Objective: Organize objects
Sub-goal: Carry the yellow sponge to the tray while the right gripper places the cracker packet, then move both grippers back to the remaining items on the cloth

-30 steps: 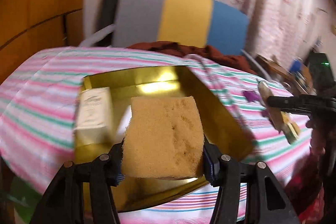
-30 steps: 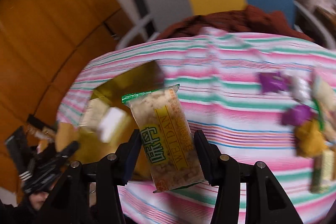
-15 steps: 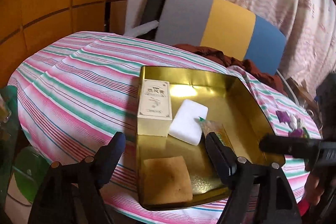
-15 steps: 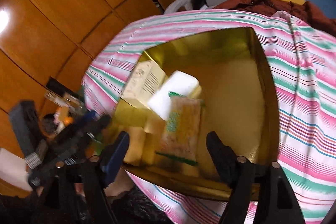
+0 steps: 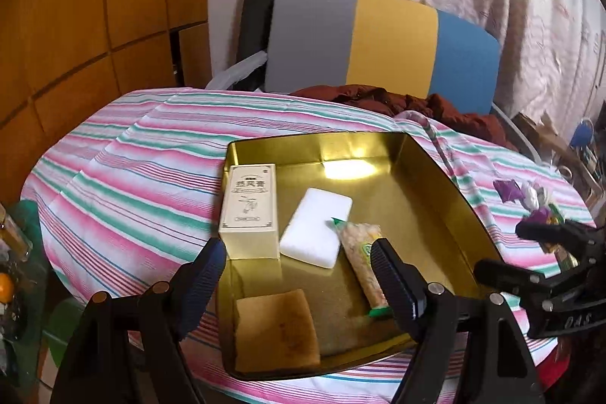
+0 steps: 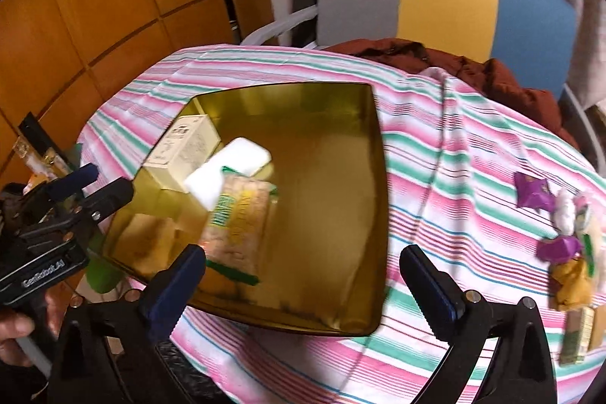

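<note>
A gold tin tray (image 5: 435, 177) (image 6: 341, 214) sits on the striped tablecloth. Inside it lie a cream box (image 5: 250, 207) (image 6: 181, 148), a white block (image 5: 316, 228) (image 6: 231, 165), a green-edged snack packet (image 5: 365, 260) (image 6: 238, 222) and a brown sponge (image 5: 276, 328) (image 6: 147, 237). My left gripper (image 5: 299, 262) stands open above the tray's near end, holding nothing. My right gripper (image 6: 303, 271) is open too, over the tray's near right edge, and empty. Each gripper shows in the other's view, the right gripper (image 5: 530, 252) and the left gripper (image 6: 91, 188).
A heap of small wrapped snacks, purple, white and yellow (image 6: 568, 233) (image 5: 530, 195), lies on the cloth right of the tray. A grey, yellow and blue chair back (image 5: 378, 40) with a brown garment (image 5: 397, 101) stands behind the table. Wooden panels line the left wall.
My left gripper let go of the brown sponge into the tray, and my right gripper dropped the snack packet there. Both opened and pulled back; the right one shifted rightwards.
</note>
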### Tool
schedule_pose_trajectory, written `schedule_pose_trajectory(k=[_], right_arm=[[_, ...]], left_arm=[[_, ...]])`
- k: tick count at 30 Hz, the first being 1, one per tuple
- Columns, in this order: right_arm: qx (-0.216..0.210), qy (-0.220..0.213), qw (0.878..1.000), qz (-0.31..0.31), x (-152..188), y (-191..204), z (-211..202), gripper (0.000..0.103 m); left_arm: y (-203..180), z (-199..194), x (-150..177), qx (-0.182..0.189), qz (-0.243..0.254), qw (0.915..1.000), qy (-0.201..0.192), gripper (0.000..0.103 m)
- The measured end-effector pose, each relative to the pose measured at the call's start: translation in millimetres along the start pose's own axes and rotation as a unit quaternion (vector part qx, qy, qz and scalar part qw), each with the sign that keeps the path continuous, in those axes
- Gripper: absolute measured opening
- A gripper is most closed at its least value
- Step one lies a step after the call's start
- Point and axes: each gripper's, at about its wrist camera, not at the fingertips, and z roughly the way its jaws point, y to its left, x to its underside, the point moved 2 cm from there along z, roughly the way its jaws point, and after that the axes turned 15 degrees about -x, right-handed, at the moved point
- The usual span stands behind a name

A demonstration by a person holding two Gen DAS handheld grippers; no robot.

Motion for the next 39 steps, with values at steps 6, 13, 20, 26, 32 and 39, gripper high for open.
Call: schedule_pose_trajectory(k=[6, 13, 20, 26, 32, 39], right_arm=[[0.052, -0.053, 0.997, 0.028, -2.1, -38.1, -35.6, 0.103], [0.136, -0.066, 0.986, 0.065, -1.9, -106.5, -75.7, 0.103], [0.223, -0.11, 0.957, 0.151, 21.3, -201.3, -133.6, 0.103], [0.244, -0.187, 0.896, 0.319, 68.6, -281.9, -182.6, 0.103], [0.233, -0.232, 0.839, 0.433, 104.6, -313.4, -206.8, 0.103], [0.191, -0.224, 0.84, 0.455, 111.3, -315.7, -201.7, 0.103]], left_arm=[[-24.0, -7.1, 0.5, 0.017, 0.035, 0.9992, -0.005, 0.08], [-50.2, -14.6, 0.1, 0.043, 0.071, 0.9965, -0.011, 0.08], [-80.6, -22.2, 3.8, 0.093, 0.111, 0.9894, -0.012, 0.08], [-107.1, -24.5, 6.0, 0.121, 0.138, 0.9831, -0.003, 0.08], [-137.6, -27.1, 5.6, 0.144, 0.164, 0.976, 0.001, 0.08], [-182.4, -39.8, 2.6, 0.184, 0.196, 0.9633, -0.006, 0.08]])
